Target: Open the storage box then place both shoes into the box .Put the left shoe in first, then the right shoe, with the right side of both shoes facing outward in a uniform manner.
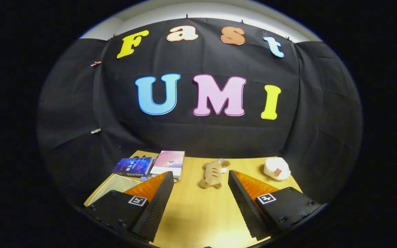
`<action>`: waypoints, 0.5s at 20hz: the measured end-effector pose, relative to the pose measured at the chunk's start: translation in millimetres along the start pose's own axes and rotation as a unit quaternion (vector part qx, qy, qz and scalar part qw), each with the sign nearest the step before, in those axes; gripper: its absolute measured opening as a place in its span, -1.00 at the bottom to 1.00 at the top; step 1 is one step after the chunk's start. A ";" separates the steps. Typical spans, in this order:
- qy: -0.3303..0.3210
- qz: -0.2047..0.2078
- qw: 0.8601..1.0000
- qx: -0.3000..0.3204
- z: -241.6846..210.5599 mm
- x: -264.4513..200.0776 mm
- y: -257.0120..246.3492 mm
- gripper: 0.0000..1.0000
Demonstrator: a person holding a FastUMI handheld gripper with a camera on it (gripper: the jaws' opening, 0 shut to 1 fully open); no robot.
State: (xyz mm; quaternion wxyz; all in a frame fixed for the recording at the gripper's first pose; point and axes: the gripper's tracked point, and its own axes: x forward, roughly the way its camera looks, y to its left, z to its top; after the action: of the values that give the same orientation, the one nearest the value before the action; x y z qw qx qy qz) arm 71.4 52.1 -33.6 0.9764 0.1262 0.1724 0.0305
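hovering over the wooden table (198, 213), the gripper (201, 177) is spread wide, holding nothing, black cloth wall (198, 137) beyond.

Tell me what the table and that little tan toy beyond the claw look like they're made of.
Table: looks like light wood or wood-look laminate, smooth, with a soft glare. Tan toy: seems plush fabric, soft and matte with stitched stripes. The claw hangs open above the table.
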 end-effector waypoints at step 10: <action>-0.108 -0.035 0.992 -0.052 44.3 -51.6 -62.4 0.96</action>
State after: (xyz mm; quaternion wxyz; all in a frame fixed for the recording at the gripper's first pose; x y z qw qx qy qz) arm 39.2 -24.0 7.6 0.9950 0.0717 0.0685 -0.0081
